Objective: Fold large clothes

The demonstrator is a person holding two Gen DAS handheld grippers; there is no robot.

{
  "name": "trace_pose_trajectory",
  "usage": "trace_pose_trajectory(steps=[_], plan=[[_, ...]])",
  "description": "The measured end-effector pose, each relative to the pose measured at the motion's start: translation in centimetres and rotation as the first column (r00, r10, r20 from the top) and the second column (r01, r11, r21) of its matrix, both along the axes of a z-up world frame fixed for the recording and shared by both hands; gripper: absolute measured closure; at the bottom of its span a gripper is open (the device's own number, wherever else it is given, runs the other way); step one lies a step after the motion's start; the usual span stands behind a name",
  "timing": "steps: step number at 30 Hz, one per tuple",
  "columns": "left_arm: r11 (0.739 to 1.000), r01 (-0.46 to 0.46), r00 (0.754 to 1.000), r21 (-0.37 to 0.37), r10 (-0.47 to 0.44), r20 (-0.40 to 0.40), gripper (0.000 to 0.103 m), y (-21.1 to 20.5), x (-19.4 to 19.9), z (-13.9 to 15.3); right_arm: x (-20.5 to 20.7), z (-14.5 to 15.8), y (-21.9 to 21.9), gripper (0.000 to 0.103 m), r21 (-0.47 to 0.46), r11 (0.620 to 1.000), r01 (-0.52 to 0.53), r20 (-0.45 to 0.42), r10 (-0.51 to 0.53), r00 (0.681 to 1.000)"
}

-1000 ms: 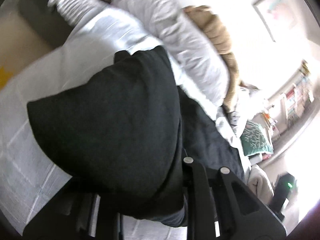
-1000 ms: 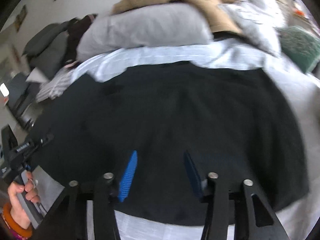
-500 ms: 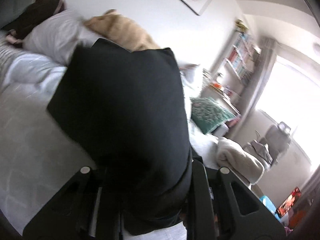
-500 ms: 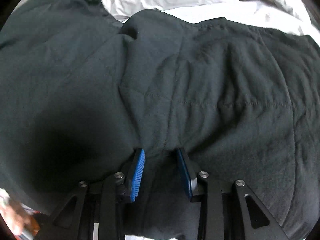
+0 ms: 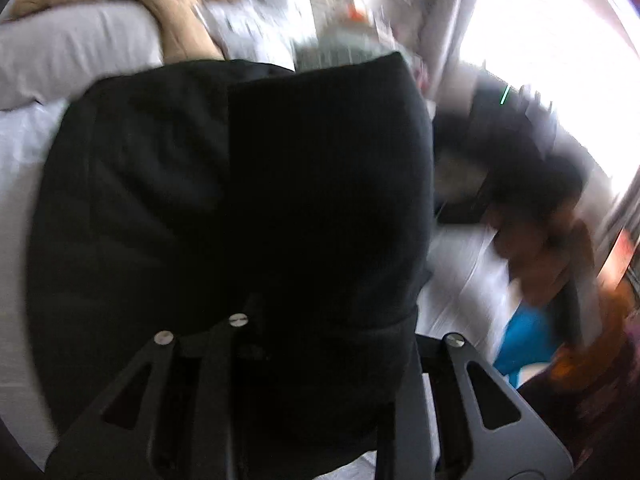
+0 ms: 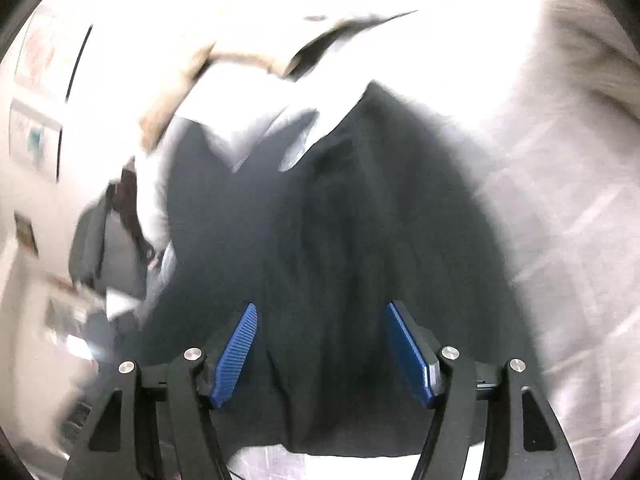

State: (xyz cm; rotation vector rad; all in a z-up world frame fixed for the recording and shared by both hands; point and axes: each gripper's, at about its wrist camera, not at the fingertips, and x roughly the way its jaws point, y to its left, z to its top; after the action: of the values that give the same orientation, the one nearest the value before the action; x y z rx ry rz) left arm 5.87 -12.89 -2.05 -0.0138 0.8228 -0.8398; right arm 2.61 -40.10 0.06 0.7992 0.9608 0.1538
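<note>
Closest to my left wrist camera, the left gripper has its fingers buried under black cloth: a fold of the black garment drapes over them and fills most of that view. It looks clamped on the fabric, since the cloth hangs from between the finger frames, though the fingertips themselves are hidden. On my right wrist camera, the right gripper stands with its jaws spread wide, the blue pads well apart and gripping nothing; the black garment lies between and beyond them, spread on the white bedsheet.

Further out on the left view, the sheet shows beside the garment, and behind it sits a grey pillow with a tan cloth heaped on top. To the right in that view I make out a blurred dark shape that I take for the other gripper in the person's hand, too smeared to be sure. At the back is a bright window.

On the right view, far past the garment, pale bedding and the tan cloth blur together.
</note>
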Motion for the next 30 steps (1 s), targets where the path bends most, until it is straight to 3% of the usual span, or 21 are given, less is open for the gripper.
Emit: trace_pose_trajectory(steps=[3,7,9,11,12,17,20,24,30], plan=[[0.999,0.032,0.998,0.044,-0.034,0.053,0.076,-1.3,-0.7,-2.9,-1.1,-0.1,-2.5,0.030,0.051,0.998,0.049,0.003,-0.049,0.999],[0.998,0.042,0.997,0.051,-0.046,0.068,0.072,-0.9,-0.5,-2.2,-1.0,-0.2,-3.2,0.030,0.076,0.996,0.056,0.000,-0.056,0.998],[0.994,0.078,0.994,0.071,-0.083,0.074,0.058,-1.1,-0.7,-1.2,-1.0,0.4,-3.1,0.029,0.078,0.996,0.045,0.007,-0.045,0.999],[0.987,0.143,0.987,0.075,-0.148,0.070,0.036,-1.3,-1.6,-0.2,-1.0,0.6,-3.3,0.027,0.081,0.996,0.032,0.015,-0.033,0.999],[0.978,0.197,0.977,0.067,-0.202,0.068,0.032,-1.1,-2.4,0.5,-0.7,0.6,-2.9,0.027,0.083,0.996,0.027,0.017,-0.029,0.999],[0.935,0.349,0.933,0.064,-0.353,0.070,0.030,0.0,-5.2,2.4,-0.6,0.8,-2.8,0.022,0.096,0.995,-0.013,0.037,0.010,0.999],[0.917,0.399,0.917,-0.003,-0.399,0.021,0.030,0.6,-5.1,3.8,-0.3,1.1,-2.0,0.020,0.112,0.993,-0.035,0.045,0.030,0.999],[0.933,0.355,0.935,-0.055,-0.354,0.029,0.030,3.2,-5.4,4.8,0.4,0.2,-0.5,0.018,0.092,0.993,-0.069,-0.014,0.071,0.997],[0.989,0.140,0.988,-0.045,-0.137,0.067,0.029,7.5,-1.2,5.7,3.2,-2.7,3.6,0.018,-0.016,0.985,-0.172,-0.134,0.168,0.977]])
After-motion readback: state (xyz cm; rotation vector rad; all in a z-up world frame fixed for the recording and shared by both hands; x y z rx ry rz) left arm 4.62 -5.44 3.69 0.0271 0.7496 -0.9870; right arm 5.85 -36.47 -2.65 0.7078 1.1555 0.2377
